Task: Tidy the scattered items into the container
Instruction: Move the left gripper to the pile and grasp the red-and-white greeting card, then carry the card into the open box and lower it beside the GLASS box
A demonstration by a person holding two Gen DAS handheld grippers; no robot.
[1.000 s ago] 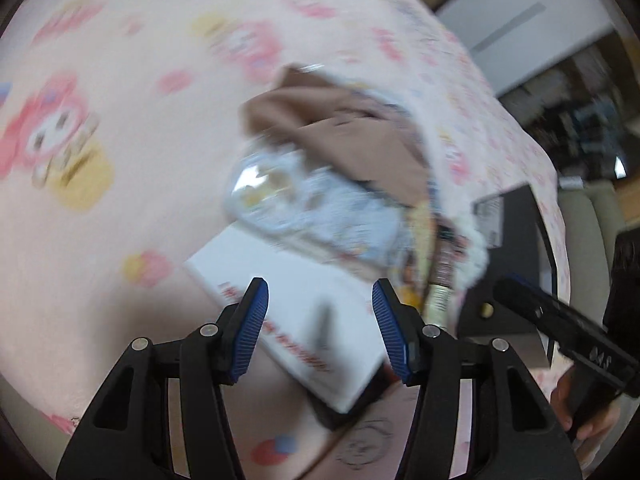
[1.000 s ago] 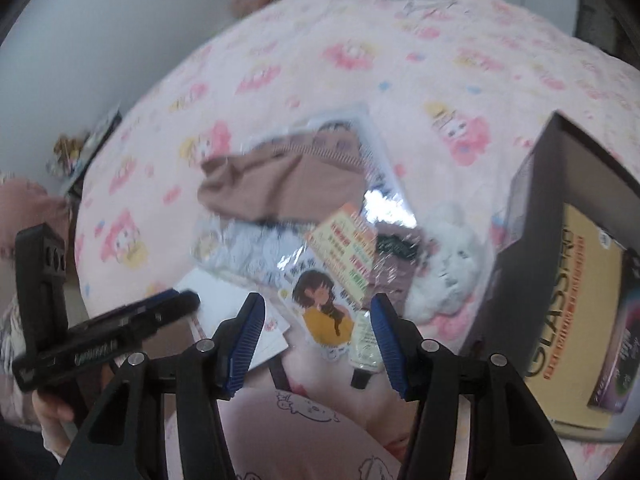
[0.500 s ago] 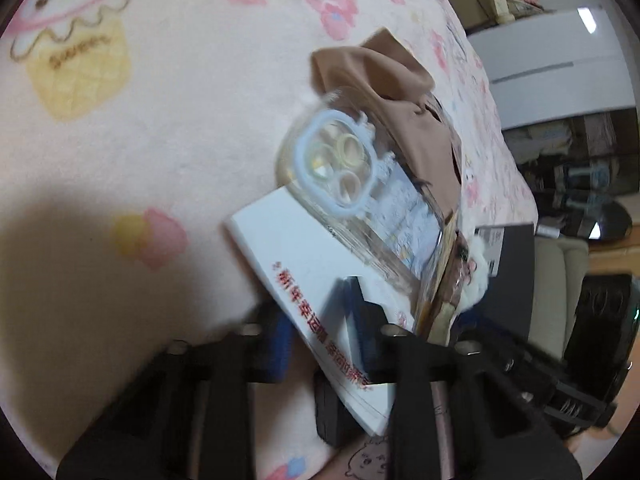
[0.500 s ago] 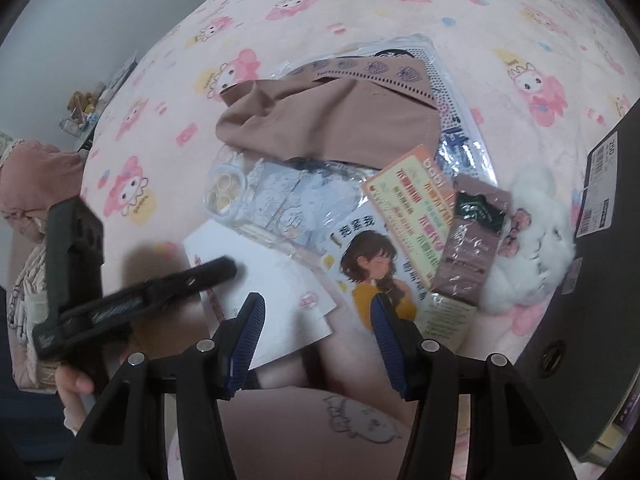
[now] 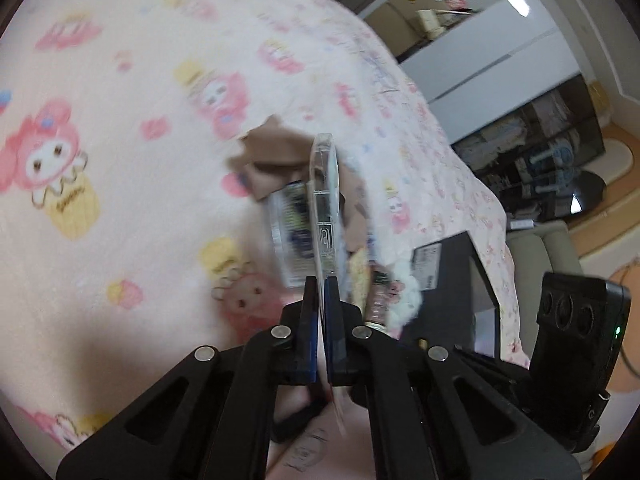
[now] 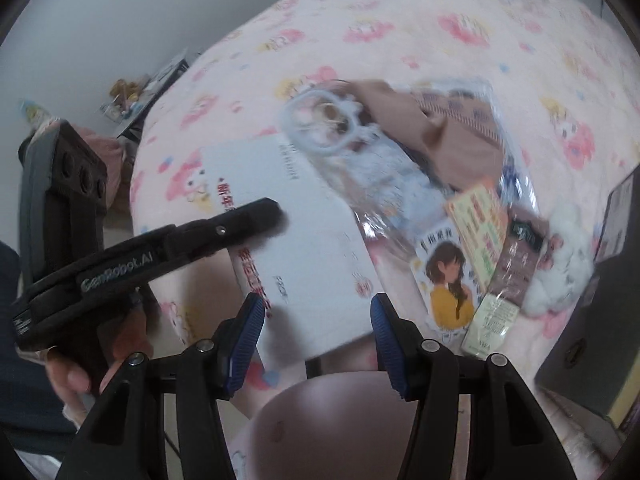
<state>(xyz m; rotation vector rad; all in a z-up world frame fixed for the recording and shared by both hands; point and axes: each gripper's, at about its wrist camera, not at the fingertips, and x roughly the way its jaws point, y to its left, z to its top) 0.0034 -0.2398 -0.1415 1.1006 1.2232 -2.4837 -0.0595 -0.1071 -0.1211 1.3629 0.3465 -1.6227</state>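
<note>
My left gripper (image 5: 321, 284) is shut on a white paper envelope (image 6: 296, 236) with red print, lifted edge-on off the pink bed. A clear phone case (image 5: 325, 200) rides on it, seen flat in the right wrist view (image 6: 352, 160). The left gripper also shows there (image 6: 272, 216). My right gripper (image 6: 316, 320) is open and empty, just in front of the envelope. A brown cloth (image 6: 452, 136), a girl-picture card (image 6: 448, 276), a brown packet (image 6: 516, 256) and a white plush (image 6: 560, 264) lie to the right. The black box (image 5: 460, 280) stands at the right.
The pink cartoon blanket (image 5: 120, 160) covers the bed. A small pale sachet (image 6: 488, 324) lies near the card. My knee (image 6: 344, 420) is below the right gripper. Shelves and a cabinet (image 5: 540, 136) stand beyond the bed.
My left gripper closed on the white envelope and lifted it, tipping it edge-on with the clear case. The right gripper stayed open and drew back slightly.
</note>
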